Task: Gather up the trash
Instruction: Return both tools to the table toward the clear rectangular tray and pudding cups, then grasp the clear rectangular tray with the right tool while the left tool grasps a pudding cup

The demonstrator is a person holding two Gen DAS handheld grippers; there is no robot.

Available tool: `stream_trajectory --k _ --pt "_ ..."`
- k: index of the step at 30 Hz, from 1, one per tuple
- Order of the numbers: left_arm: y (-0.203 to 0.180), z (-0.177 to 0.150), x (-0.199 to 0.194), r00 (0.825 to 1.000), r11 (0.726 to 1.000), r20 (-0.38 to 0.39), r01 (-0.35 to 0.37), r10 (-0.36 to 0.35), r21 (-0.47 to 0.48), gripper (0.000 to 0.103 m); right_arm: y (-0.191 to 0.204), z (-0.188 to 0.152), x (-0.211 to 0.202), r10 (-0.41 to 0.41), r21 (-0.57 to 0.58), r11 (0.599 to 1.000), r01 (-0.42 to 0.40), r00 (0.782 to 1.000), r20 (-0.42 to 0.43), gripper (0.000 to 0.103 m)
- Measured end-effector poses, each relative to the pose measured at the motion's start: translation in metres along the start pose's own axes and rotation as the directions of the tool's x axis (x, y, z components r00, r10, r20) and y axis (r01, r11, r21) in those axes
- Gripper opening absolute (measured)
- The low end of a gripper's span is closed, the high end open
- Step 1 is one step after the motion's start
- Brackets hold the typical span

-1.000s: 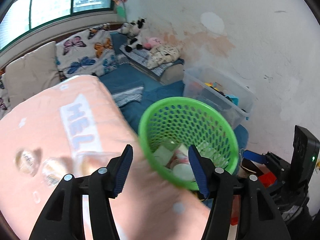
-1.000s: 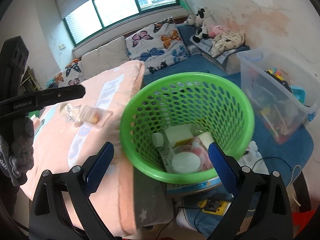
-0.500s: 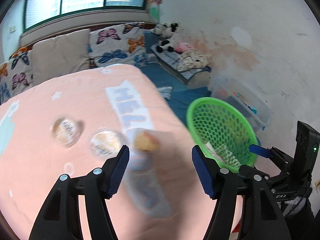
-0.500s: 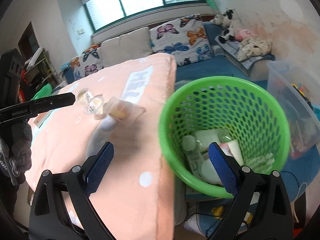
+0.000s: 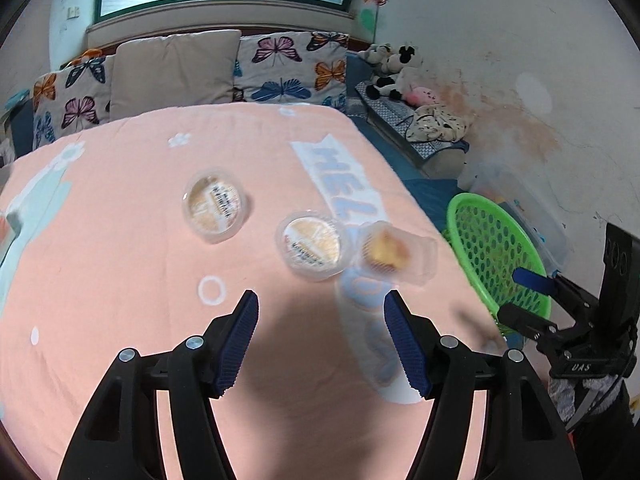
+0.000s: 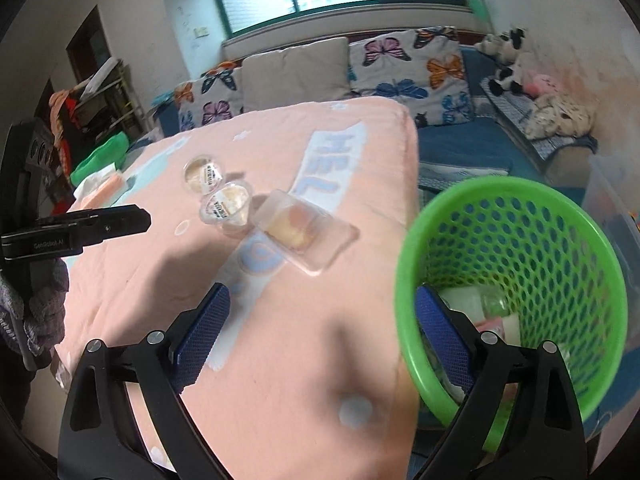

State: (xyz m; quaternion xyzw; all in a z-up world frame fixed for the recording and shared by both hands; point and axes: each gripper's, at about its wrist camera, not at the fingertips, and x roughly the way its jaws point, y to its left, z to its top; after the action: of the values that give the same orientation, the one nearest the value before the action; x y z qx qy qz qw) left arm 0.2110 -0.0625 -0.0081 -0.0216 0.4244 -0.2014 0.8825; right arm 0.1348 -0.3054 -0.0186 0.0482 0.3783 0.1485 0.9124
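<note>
Three pieces of trash are lying on the peach-coloured bedspread (image 5: 120, 280): two round lidded plastic cups, the far cup (image 5: 214, 205) and the near cup (image 5: 313, 245), and a clear clamshell tray (image 5: 394, 253) with a yellowish piece of food inside, which is sitting just beside the near cup and nearest the edge of the bed. The left gripper (image 5: 320, 336) is hanging above the bedspread with its blue-padded jaws spread wide and nothing between them, pointing toward the gap between the near cup and the tray. The right gripper (image 6: 320, 336) is likewise spread and carrying nothing; one of its fingers is showing in front of the rim of the green mesh basket (image 6: 520, 280), which is standing beside the bed and is already holding several discarded items. In judgement, the step in hand is the reach for the next piece, and the clamshell tray is the likeliest candidate, being closest to both the left gripper and the basket. To do this well, the gripper should be coming down with one pad on each long side of the tray, closing gently, since thin clear plastic is likely to buckle or spring open. The near cup is sitting close enough to be nudged, so the approach should be favouring the tray's outer side. The soft bedding may be giving under pressure, so pressing down hard is inadvisable.
</note>
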Motion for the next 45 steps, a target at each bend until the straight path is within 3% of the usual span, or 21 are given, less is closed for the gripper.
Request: stream_trajectory --k 13,26,33,39,41,45 --pt "0.017 -0.004 0.012 0.999 1.0 -0.032 -0.022 0.022 -0.004 0.063 0.017 0.025 0.048 0.03 -0.178 0.983 -0.043 0.997 -0.075 0.079" --pt "0.023 0.007 0.038 0.997 0.998 -0.071 -0.034 0.037 0.044 0.063 0.021 0.038 0.098 0.02 -0.328 0.942 -0.072 0.987 -0.16 0.077" --pt "0.018 0.011 0.056 0.995 0.996 -0.092 -0.034 0.042 0.085 0.069 0.02 0.04 0.114 0.004 -0.378 0.923 -0.072 0.984 -0.177 0.077" --pt "0.011 0.015 0.064 0.995 0.992 -0.096 -0.026 0.038 0.125 0.069 0.019 0.041 0.114 0.018 -0.372 0.924 -0.087 0.983 -0.183 0.064" --pt "0.008 0.016 0.065 0.995 0.99 -0.094 -0.021 0.034 0.139 0.069 0.018 0.041 0.111 0.035 -0.358 0.928 -0.099 0.983 -0.18 0.054" --pt "0.004 0.018 0.07 0.995 0.987 -0.097 -0.015 0.031 0.162 0.07 0.019 0.041 0.104 0.051 -0.343 0.933 -0.109 0.983 -0.175 0.052"
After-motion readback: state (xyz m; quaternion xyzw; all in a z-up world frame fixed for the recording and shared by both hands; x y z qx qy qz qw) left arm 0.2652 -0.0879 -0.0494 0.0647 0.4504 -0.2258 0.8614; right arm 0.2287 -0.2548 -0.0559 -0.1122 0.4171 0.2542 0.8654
